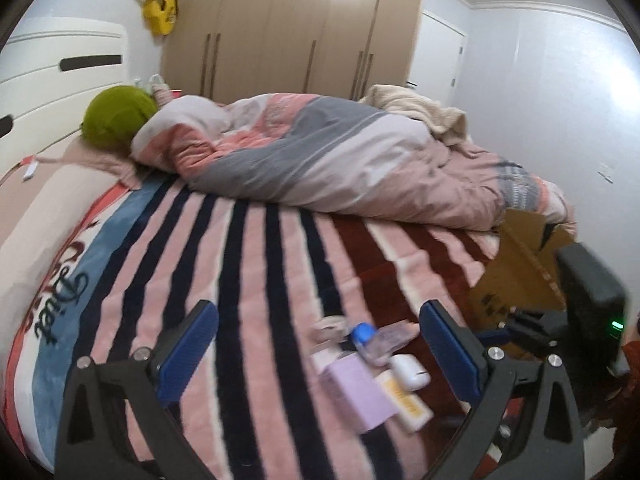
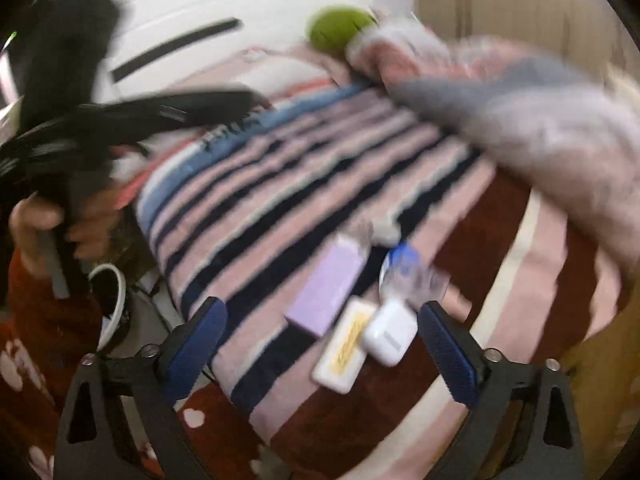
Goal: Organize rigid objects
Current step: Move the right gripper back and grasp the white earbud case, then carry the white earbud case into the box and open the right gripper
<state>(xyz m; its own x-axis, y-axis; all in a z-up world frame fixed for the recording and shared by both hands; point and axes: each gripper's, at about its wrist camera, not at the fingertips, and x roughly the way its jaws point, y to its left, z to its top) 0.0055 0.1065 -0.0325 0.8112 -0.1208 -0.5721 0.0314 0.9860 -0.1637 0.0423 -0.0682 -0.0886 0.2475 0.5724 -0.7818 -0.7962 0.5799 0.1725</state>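
Observation:
A cluster of small rigid items lies on the striped blanket near the bed's front edge: a lilac box (image 1: pixel 358 394) (image 2: pixel 326 290), a white-and-yellow flat case (image 1: pixel 406 402) (image 2: pixel 346 344), a white earbud case (image 1: pixel 410 372) (image 2: pixel 388 332) and a clear bottle with a blue cap (image 1: pixel 370 340) (image 2: pixel 402 268). My left gripper (image 1: pixel 316 344) is open above the bed, the items between its fingers. My right gripper (image 2: pixel 320 346) is open over the same cluster. The right wrist view is blurred.
A rumpled pink-grey duvet (image 1: pixel 320 152) and a green cushion (image 1: pixel 118 116) lie at the back of the bed. A cardboard box (image 1: pixel 520 264) stands at the bed's right side. The other gripper's body (image 1: pixel 592 308) shows at the right. A wardrobe (image 1: pixel 296 28) stands behind.

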